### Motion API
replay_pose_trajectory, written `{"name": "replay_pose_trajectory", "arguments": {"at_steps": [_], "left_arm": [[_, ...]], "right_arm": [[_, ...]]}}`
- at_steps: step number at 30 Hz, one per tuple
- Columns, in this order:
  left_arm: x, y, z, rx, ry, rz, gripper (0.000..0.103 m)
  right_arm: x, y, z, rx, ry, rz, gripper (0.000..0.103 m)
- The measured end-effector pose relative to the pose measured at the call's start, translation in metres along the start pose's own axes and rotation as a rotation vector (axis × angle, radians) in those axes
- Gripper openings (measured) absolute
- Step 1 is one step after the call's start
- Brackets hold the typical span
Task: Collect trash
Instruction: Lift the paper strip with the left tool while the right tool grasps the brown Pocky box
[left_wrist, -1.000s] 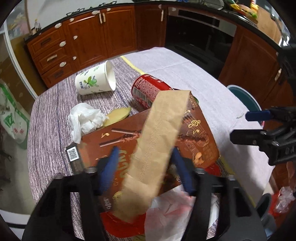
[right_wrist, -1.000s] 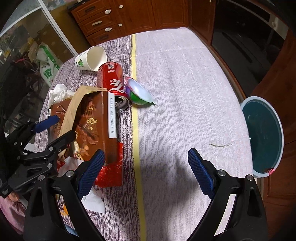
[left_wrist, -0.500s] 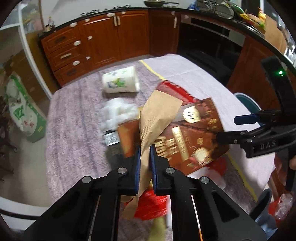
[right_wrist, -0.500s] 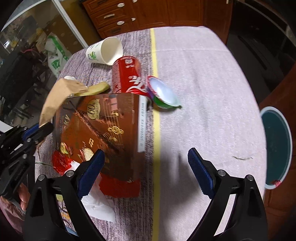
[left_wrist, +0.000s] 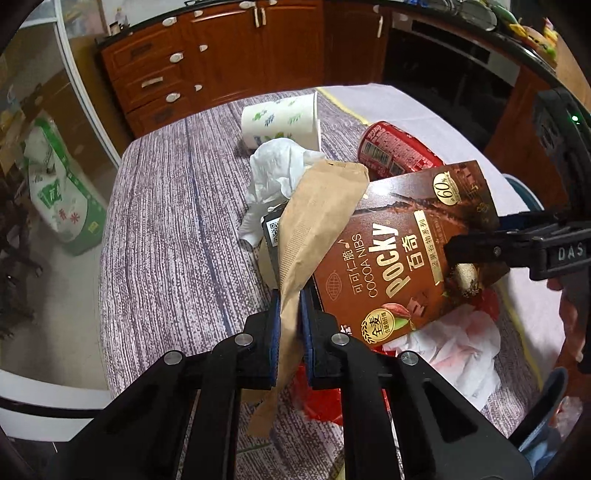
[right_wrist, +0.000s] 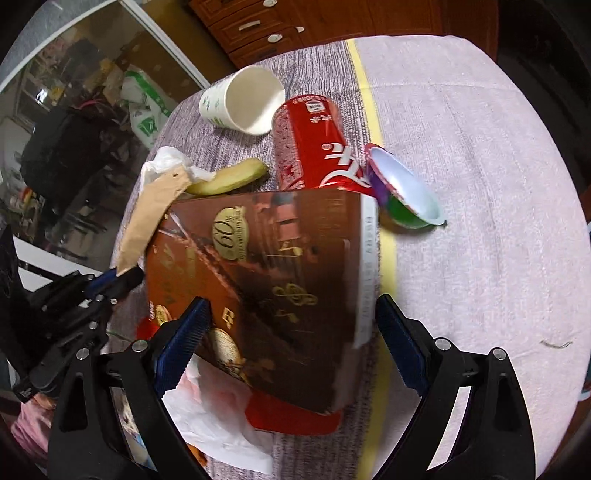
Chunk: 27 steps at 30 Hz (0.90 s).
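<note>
Here our left gripper (left_wrist: 290, 317) had just pinched shut on the brown paper strip (left_wrist: 314, 218). Our right gripper (right_wrist: 291, 332) stood wide, the brown box (right_wrist: 266, 280) between its jaws, bare tablecloth (right_wrist: 480, 240) beyond them.

Reddish wooden cabinets (left_wrist: 221, 62) with white handles stand beyond the cloth-covered table (left_wrist: 177, 229); glass door (left_wrist: 55, 92) left of cabinets.

"Pocky", "COCOA NIBS", "60" on brown box (left_wrist: 402, 254)
</note>
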<state>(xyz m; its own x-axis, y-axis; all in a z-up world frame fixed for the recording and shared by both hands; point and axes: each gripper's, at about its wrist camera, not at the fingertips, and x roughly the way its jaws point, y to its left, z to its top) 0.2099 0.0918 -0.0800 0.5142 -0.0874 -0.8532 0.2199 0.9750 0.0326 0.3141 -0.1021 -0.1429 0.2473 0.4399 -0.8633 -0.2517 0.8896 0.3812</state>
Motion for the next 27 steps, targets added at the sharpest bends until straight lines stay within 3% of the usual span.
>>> {"name": "replay_pose_trajectory", "arguments": {"at_steps": [1,2,7,11,13,16,22,27], "left_arm": [[0.001,0.000,0.000,-0.001,0.000,-0.001,0.011],[0.001,-0.001,-0.001,0.001,0.000,0.006,0.011],[0.003,0.001,-0.006,-0.010,0.001,0.007,0.011],[0.001,0.001,-0.010,-0.017,-0.005,0.010,0.011],[0.000,0.000,-0.012,-0.020,-0.010,0.014,0.011],[-0.005,0.001,-0.015,-0.028,-0.014,0.005,0.011],[-0.032,0.006,-0.021,-0.067,-0.063,0.000,0.011],[-0.060,0.013,-0.020,-0.089,-0.112,-0.001,0.011]], "right_arm": [[-0.002,0.004,-0.001,-0.014,-0.007,0.012,0.077],[-0.005,0.009,-0.002,-0.029,-0.015,0.004,0.077],[-0.034,0.028,-0.012,-0.083,-0.067,-0.006,0.057],[-0.049,0.044,-0.022,-0.123,-0.058,0.044,0.052],[-0.054,0.053,-0.026,-0.148,-0.063,0.040,0.039],[-0.063,0.067,-0.034,-0.175,-0.079,0.069,0.028],[-0.096,0.097,-0.045,-0.220,-0.127,0.090,0.016],[-0.132,0.109,-0.052,-0.249,-0.196,0.082,0.014]]}}
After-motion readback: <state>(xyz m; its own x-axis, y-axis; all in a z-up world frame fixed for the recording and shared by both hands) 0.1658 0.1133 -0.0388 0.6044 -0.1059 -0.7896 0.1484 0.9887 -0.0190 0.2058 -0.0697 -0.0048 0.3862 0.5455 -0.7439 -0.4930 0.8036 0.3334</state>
